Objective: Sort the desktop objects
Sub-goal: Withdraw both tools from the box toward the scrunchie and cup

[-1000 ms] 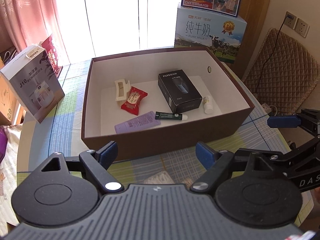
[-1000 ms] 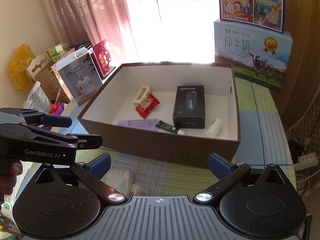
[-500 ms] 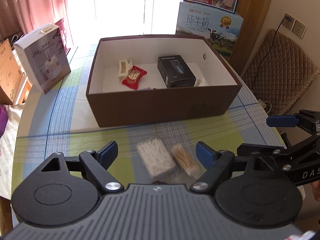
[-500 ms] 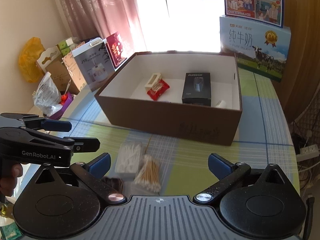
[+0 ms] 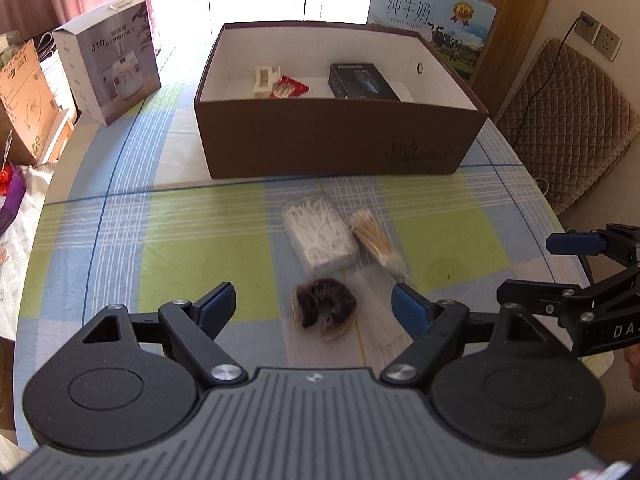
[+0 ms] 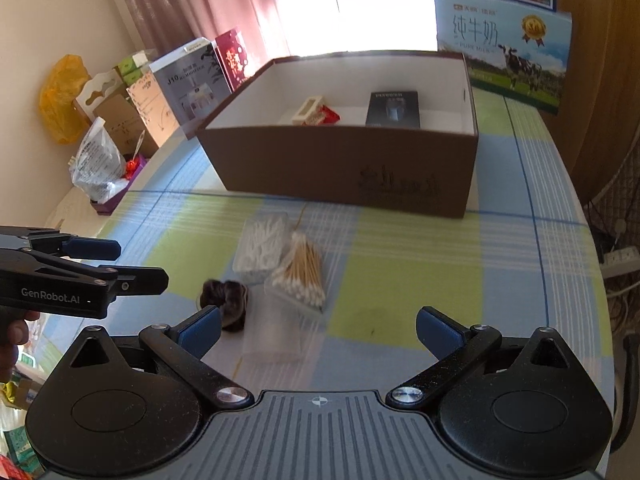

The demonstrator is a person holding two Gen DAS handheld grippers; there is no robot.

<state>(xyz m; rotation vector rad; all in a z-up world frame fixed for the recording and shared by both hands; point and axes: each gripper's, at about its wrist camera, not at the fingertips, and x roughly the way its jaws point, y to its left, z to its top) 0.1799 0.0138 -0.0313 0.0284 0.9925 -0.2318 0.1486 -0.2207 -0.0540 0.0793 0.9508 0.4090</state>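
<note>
Left wrist view: left hand-held gripper (image 5: 312, 306) gapes wide, empty, above a dark scrunchie (image 5: 324, 307) on the table (image 5: 180, 240). Right wrist view: right hand-held gripper (image 6: 318, 330) spread wide, empty; cotton swabs (image 6: 300, 272) lie before the brown box (image 6: 344, 168).

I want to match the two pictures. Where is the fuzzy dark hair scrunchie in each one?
Left wrist view: the scrunchie lies low in the middle, between the left gripper's fingers.
Right wrist view: the scrunchie sits lower left, just above the right gripper's left finger.
Shared landmark: the brown box stands behind it.
</note>
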